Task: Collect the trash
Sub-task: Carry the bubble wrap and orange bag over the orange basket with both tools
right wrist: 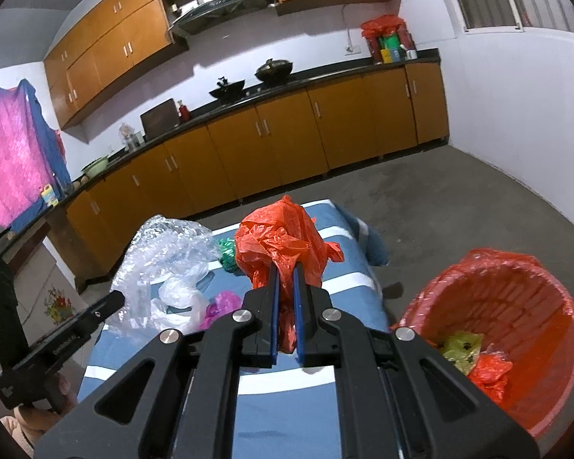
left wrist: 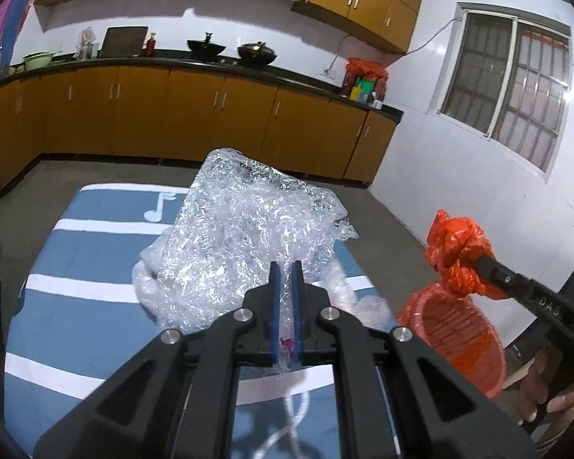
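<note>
1. The left gripper (left wrist: 286,267) is clenched on a crumpled sheet of clear plastic wrap (left wrist: 248,229); its fingers (left wrist: 274,298) pinch a thin fold near the sheet's lower edge, and most of the sheet billows up and forward above the blue striped tabletop (left wrist: 76,260).
2. The right gripper (right wrist: 286,273) is clenched on a wadded orange plastic bag (right wrist: 279,244), with the wad bulging out past the fingers (right wrist: 274,306), above the far end of the tabletop and left of the bin.
3. The orange bin (right wrist: 547,344), lined with an orange bag, stands just beside the tabletop on the right side; it already holds a yellow-green scrap and an orange scrap.
4. More trash lies on the tabletop: a green wad (right wrist: 227,254), a pink piece (right wrist: 220,306) and a white thin bag (right wrist: 176,294).
5. Both held pieces look very light, soft and slick. The clear wrap is springy and bulky, so it may catch the bin's rim or drift on release; I judge it should go well over the opening.
6. For the remaining pieces, a bunched fold or knot looks like the safest place to take hold, since a single thin layer could slip out.
</note>
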`<state>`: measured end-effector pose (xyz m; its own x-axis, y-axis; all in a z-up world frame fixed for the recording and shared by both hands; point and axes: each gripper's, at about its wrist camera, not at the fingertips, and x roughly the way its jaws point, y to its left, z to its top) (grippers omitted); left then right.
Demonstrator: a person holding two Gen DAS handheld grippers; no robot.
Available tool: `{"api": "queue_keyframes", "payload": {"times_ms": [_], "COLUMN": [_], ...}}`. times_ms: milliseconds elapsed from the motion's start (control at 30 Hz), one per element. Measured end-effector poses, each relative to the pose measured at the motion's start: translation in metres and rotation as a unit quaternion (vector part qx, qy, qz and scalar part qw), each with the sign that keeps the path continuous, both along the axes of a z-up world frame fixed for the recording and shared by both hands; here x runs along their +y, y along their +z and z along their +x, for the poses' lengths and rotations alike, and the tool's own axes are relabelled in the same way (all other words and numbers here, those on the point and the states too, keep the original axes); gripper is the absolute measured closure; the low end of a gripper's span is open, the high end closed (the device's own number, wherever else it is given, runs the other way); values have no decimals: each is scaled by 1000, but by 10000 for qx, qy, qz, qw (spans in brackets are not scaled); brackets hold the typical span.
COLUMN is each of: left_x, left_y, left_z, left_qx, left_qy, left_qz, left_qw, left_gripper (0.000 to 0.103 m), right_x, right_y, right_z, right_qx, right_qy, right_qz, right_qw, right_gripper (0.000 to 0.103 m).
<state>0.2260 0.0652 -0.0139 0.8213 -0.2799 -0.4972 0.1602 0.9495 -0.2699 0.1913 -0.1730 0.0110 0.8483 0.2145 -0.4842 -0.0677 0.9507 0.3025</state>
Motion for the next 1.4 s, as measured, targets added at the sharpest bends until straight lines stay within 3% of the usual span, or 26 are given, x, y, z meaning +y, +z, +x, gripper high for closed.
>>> {"api": "queue_keyframes", "payload": {"times_ms": [533, 1000, 1400], "left_x": [-86, -187, -231], "left_y": [27, 4, -22], "left_z": [-14, -16, -6], "left_qx": [-222, 25, 361], "left_qy": [-974, -1985, -2338], "left_qz": [-89, -107, -111], "left_qw": [9950, 9800, 9715], "left_gripper": [96, 96, 96], "right_x": [-82, -149, -176], "right_y": [-12, -23, -31], "right_z": [-50, -87, -97], "right_qx": [64, 205, 284], "right_qy": [-1017, -1909, -2307], "right_qz": [19, 132, 235], "right_qw": [9948, 9813, 9723], "right_gripper": [96, 96, 96]}}
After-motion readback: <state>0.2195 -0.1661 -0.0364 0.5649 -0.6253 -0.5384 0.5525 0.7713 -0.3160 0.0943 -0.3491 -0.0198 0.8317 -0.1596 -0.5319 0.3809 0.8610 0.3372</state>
